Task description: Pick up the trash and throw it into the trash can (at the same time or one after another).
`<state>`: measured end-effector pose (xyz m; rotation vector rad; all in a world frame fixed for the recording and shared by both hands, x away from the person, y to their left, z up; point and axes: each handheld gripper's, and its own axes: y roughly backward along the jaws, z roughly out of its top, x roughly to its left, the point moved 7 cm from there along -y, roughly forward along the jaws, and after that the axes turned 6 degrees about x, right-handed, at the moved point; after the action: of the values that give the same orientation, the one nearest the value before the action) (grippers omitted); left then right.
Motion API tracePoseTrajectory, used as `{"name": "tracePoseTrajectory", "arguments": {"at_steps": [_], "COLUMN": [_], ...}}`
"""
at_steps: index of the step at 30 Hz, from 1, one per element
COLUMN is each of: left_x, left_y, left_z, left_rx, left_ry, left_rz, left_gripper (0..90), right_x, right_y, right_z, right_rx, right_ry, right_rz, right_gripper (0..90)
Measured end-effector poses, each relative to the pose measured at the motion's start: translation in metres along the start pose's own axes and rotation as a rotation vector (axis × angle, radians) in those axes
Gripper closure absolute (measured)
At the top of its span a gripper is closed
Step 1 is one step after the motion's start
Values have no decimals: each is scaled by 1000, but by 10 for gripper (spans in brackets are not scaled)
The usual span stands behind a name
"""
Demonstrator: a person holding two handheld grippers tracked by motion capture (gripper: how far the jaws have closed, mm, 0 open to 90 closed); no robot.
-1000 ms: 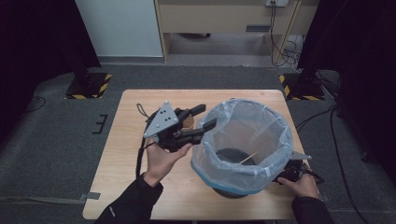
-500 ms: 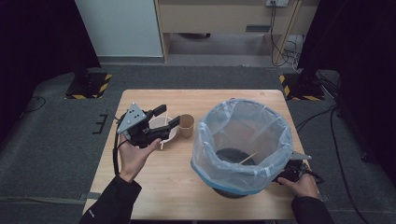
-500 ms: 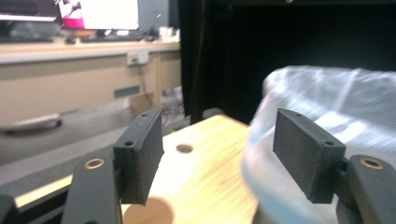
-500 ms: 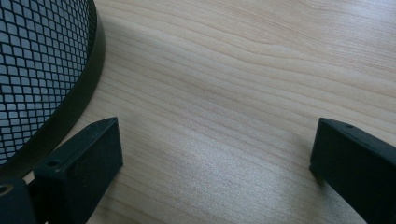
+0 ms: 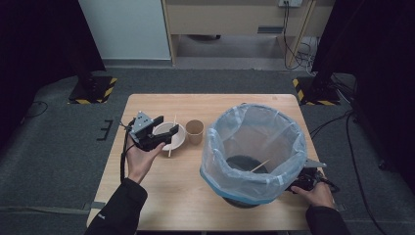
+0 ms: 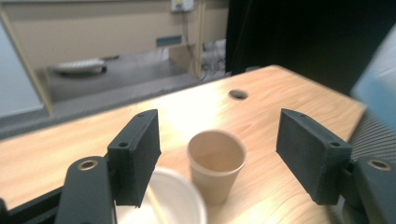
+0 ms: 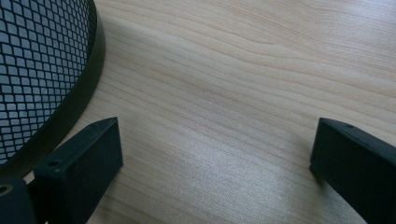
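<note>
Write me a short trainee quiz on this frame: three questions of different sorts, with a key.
1. True or false: the left gripper is clamped on the paper cup.
2. Which thing lies inside the lined bin? A) a wooden stick B) a spoon C) a bottle
3. Fill in: the white bowl sits to the ___ of the paper cup in the high view.

Key: 1 false, its jaws stand open with nothing held; 2 A, the wooden stick; 3 left.

At centre left the left gripper (image 5: 164,133), its jaws just opening wide, points right; the right gripper (image 5: 299,182) gapes at lower right.
</note>
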<state>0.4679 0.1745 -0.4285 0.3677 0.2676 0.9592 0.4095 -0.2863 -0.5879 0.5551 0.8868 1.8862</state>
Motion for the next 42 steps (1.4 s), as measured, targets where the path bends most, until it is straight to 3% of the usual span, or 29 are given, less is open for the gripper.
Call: {"name": "tracePoseTrajectory", "arguments": {"at_steps": [6,17,31,42], "left_x": [16,33,35,38], "left_y": [-16,-38,-60,-65], "left_z": [-21,-44,-75,-87], "left_rx": [66,148,254,317], "left_ry": [21,41,57,63], "left_rz": [40,103,128,137], "left_gripper": [298,310,402,564], "right_x": [0,0,0,0], "right_y": [0,0,0,0], "right_z": [0,0,0,0], "right_rx": [0,0,0,1], "right_ry": [0,0,1,1], "right_rz": [0,0,0,2], "right_gripper": [24,25,24,24]}}
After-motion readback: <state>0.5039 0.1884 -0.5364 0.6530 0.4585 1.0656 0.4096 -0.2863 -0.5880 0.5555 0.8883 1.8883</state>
